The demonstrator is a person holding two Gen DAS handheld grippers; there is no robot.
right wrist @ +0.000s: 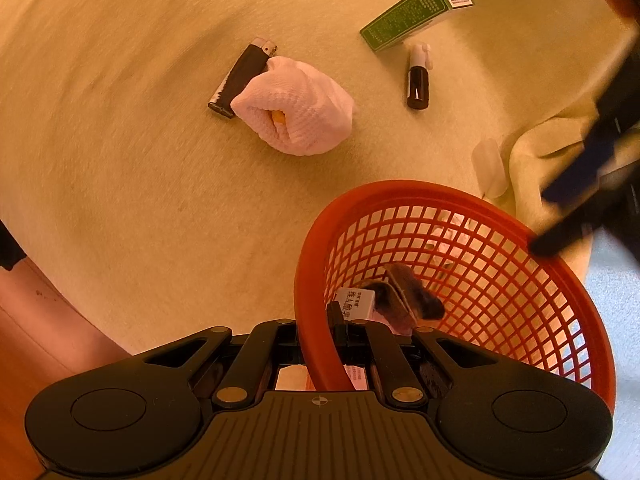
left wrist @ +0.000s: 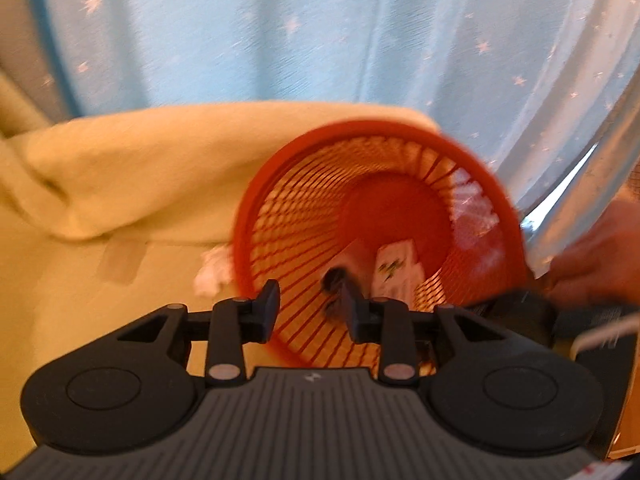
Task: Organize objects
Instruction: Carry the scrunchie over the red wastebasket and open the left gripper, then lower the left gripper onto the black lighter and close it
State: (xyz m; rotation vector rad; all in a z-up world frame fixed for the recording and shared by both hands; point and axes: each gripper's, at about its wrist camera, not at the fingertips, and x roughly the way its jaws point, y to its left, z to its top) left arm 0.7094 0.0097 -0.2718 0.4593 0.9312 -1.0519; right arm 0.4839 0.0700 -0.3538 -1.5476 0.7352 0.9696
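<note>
— Jaws on the right gripper (right wrist: 318, 326) were clenched on the red basket (right wrist: 460, 264) rim; the left gripper (left wrist: 310, 308) sat released, straddling the wall.

— To do it well?

— I'd have kept it level, or the small box (right wrist: 356, 302) inside tips out.

— And the lighter (right wrist: 242, 78)?

— Lying on the counter (right wrist: 120, 160), touching the white cloth (right wrist: 298, 106), long axis slanted, metal cap away from the basket.
</note>
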